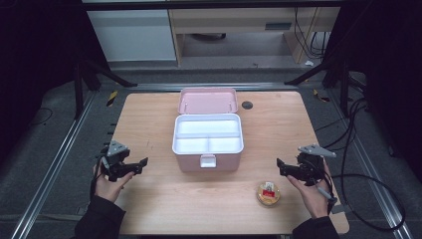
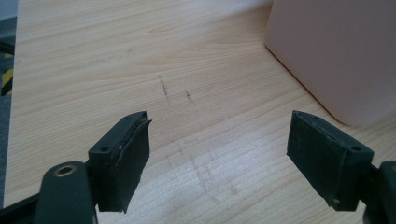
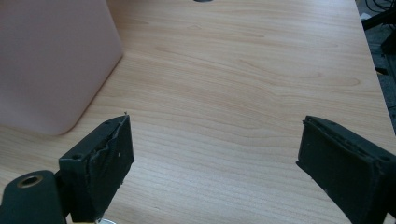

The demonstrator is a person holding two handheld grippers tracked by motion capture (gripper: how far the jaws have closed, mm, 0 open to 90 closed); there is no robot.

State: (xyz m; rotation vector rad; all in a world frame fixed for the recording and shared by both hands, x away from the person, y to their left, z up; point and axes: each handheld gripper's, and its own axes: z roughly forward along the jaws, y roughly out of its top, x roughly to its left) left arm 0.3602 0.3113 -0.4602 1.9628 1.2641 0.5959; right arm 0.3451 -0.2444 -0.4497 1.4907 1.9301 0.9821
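Both sets of matte black rubbery jaws are spread wide with nothing but bare grainy light-wood table [image 1: 149, 209] between them. The left gripper [image 1: 142, 163] has the smooth pink plastic box [image 1: 208, 144], rounded corners, lid flipped up, white divided tray inside, just off its right jaw. The right gripper [image 1: 279, 164] has that box off its left jaw, and a small round clear tub with an orange lid [image 1: 268, 193] sits close beneath it

High view is soft and low-res, table [image 1: 164, 199] evenly lit from overhead, floor around the table dark; gripper views bright, near jaws slightly blurred.
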